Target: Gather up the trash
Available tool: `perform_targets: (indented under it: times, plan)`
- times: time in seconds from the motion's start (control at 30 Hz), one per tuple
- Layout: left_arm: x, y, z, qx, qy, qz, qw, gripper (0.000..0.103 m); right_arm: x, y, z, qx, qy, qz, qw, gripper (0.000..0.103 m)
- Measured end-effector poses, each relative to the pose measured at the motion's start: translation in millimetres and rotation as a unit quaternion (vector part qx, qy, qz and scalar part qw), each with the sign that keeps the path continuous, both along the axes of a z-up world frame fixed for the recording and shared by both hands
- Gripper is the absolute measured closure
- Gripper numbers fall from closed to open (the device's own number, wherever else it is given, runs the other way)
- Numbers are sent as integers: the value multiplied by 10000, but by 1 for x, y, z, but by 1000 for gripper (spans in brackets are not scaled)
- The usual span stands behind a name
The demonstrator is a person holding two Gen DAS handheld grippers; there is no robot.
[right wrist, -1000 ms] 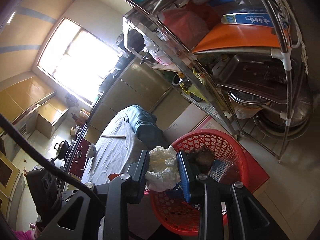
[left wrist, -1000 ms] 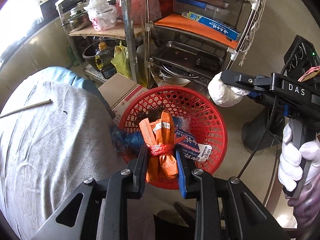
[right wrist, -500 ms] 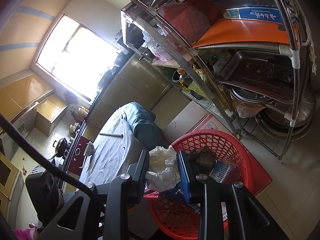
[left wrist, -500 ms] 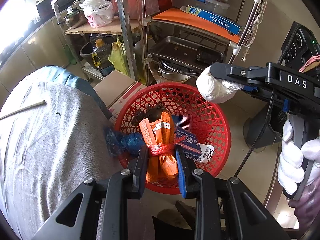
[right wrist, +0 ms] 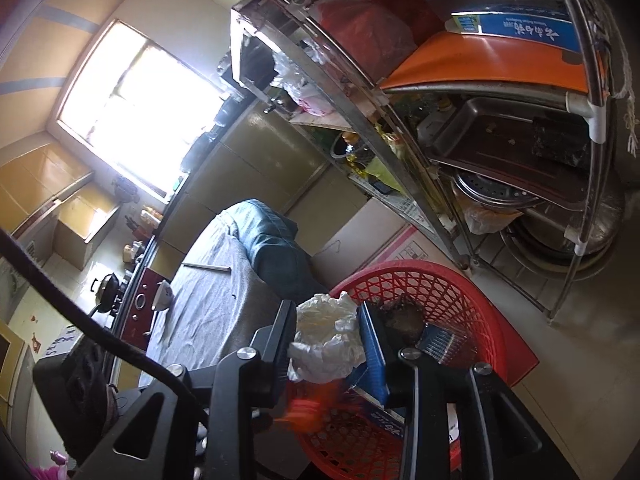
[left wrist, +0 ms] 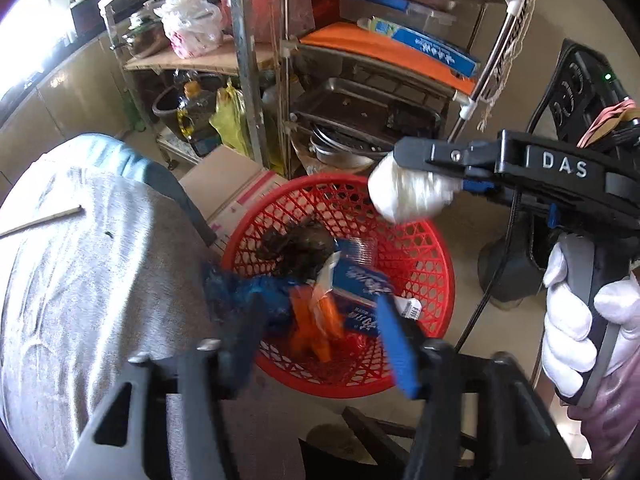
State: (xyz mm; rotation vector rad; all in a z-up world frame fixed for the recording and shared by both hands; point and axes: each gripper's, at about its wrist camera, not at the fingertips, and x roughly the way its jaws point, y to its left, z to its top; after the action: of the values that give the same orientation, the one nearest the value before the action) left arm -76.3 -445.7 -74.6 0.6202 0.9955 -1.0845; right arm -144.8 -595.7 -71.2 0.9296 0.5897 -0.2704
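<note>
Orange wrapper [left wrist: 314,326] lies in red basket [left wrist: 420,240] between spread left gripper [left wrist: 320,332].

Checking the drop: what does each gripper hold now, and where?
The left gripper is open, holding nothing. The right gripper clamps the crumpled white wad across its middle.

From my left wrist view, the left hand-held gripper [left wrist: 320,332] is smeared by motion blur, and so is the orange wrapper [left wrist: 314,320] between its fingers. I cannot tell whether it touches them. My right hand-held gripper [right wrist: 328,344] hides part of the red basket [right wrist: 460,292] behind its fingers.
</note>
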Motion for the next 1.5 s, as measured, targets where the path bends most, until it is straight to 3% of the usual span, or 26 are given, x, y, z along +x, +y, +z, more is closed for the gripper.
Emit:
perform_targets:
  times: [0.17,0.33,0.57,0.7,0.83,1.07,1.2,1.33,1.5]
  plan:
    - [13,13,9,-164,10,246,9996,38,-3,0,3,-33,-3,-30,10000,65]
    - [29,39,20,-221,-241,684,9971,37,-5,4,9,-97,-17,-48,9999,65]
    - [56,94,43,-328,-780,1534,9845,34,7,27,21,-228,-37,182,9996,65]
    - [67,137,63,-438,-1327,2091,9679,30,21,51,33,-363,-70,432,9984,65]
    - [75,182,82,-609,-1570,2608,9506,22,39,82,49,-555,-106,769,9954,65]
    - [79,256,104,-659,-2052,3398,9155,21,77,150,75,-920,-117,1454,9850,62]
    - [79,301,112,-751,-2101,3819,8969,20,95,194,92,-1242,-202,1827,9751,43]
    - [78,340,117,-787,-2243,4248,8735,19,109,237,109,-1575,-334,2153,9632,43]
    - [78,376,115,-765,-2289,4613,8538,19,121,286,122,-1860,-473,2482,9495,44]
